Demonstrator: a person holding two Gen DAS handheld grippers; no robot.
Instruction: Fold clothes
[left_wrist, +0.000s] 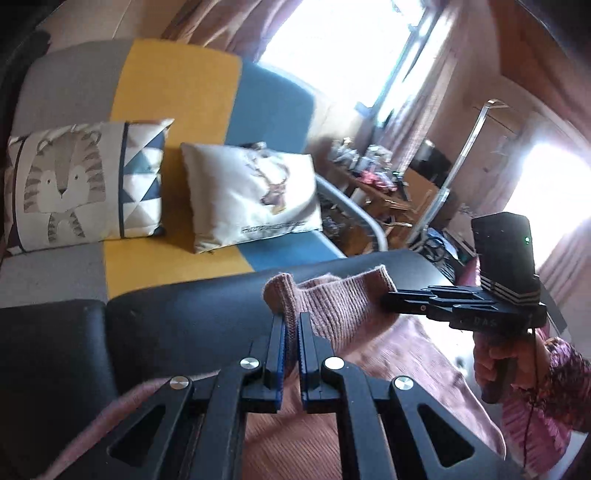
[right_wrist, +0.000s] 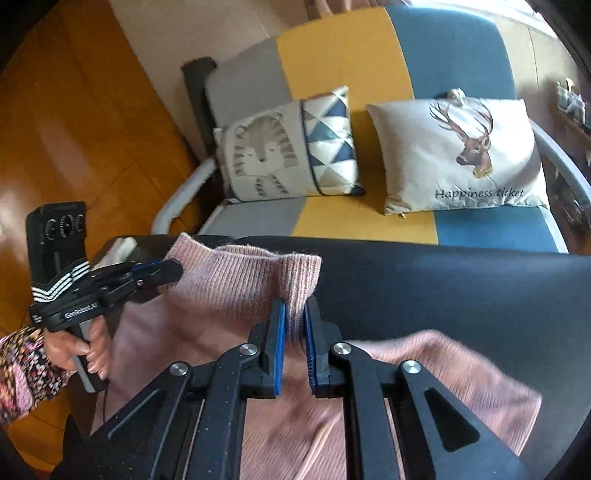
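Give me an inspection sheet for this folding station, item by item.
Surface: black table, glossy, in front of a sofa.
Job's things: pink sweater, ribbed edge lifted off the table.
Clutter: nothing seen on the table.
Grippers: left hand-held gripper and right hand-held gripper both shut on the sweater edge.
Cables: thin cord hanging by the right grip.
Surroundings: two cushions, wooden floor, bright window.
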